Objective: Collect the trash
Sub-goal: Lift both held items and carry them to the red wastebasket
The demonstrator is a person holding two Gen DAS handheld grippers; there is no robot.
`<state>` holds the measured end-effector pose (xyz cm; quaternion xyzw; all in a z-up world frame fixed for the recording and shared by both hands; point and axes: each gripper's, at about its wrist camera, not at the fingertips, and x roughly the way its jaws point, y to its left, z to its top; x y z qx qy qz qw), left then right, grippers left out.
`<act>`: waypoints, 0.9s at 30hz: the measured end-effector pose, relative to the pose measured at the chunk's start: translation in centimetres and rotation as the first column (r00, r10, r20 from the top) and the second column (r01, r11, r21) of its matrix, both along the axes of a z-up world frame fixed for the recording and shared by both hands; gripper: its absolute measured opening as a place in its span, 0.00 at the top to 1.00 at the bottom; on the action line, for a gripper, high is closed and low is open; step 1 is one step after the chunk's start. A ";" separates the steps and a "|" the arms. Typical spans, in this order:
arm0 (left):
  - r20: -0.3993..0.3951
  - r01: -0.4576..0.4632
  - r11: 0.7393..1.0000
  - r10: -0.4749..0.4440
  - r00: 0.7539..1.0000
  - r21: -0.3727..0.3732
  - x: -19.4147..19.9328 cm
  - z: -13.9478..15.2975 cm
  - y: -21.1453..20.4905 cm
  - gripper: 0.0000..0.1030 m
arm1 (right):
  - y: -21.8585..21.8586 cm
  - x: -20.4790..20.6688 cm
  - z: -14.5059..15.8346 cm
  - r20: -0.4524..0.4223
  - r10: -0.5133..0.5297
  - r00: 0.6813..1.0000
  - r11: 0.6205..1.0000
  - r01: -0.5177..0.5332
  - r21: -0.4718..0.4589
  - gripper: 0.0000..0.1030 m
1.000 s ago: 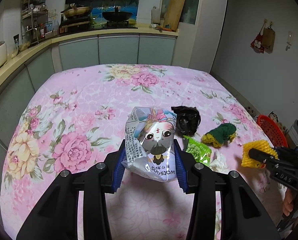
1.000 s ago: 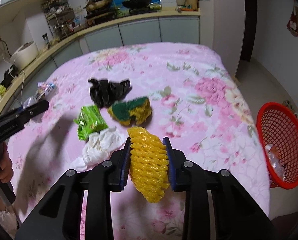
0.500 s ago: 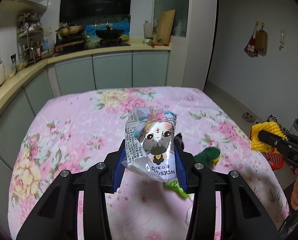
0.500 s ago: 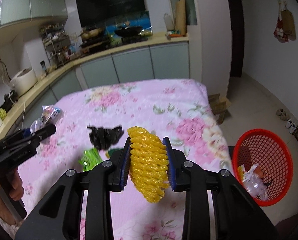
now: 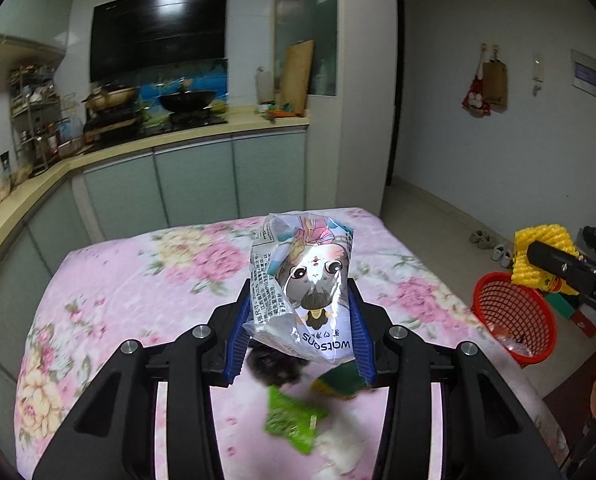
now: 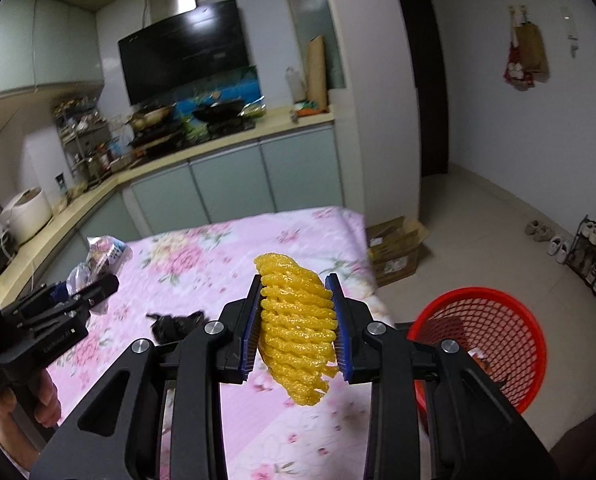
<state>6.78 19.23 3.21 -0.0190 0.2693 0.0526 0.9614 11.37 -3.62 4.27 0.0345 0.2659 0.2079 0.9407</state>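
My left gripper (image 5: 300,328) is shut on a shiny snack bag (image 5: 302,284) with a cartoon face, held above the floral tablecloth (image 5: 137,280). My right gripper (image 6: 295,320) is shut on a yellow foam fruit net (image 6: 295,328), held above the table's right edge. The red mesh trash basket (image 6: 494,332) stands on the floor to the right with some trash inside; it also shows in the left wrist view (image 5: 510,320). Below the left gripper lie a black bag (image 5: 273,366), a green-yellow sponge (image 5: 340,380), a green wrapper (image 5: 291,420) and a white tissue (image 5: 342,448).
Kitchen counter and cabinets (image 5: 193,176) run behind and left of the table. A cardboard box (image 6: 398,244) sits on the floor past the table's far right corner. Shoes and a rack (image 6: 586,248) line the right wall.
Both grippers have risen and tilted up, each still holding its item. The right gripper with the yellow net has moved towards the red basket, which now looms larger.
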 end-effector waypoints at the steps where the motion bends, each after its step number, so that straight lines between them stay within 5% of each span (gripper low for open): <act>1: 0.000 0.012 1.000 -0.012 1.000 0.002 0.3 0.1 -0.5 0.60 | -0.4 0.0 0.1 0.007 -0.012 1.000 1.000 0.012 -0.004 0.71; 13: -0.007 0.199 0.980 -0.199 0.980 0.022 4.3 0.4 -8.6 0.60 | -7.0 0.3 1.5 0.045 -0.171 0.984 0.985 0.170 0.032 0.71; 27: -0.093 0.382 0.924 -0.381 0.920 -0.001 8.2 -2.2 -16.5 0.60 | -12.1 1.1 0.3 0.008 -0.293 0.956 0.955 0.292 0.061 0.71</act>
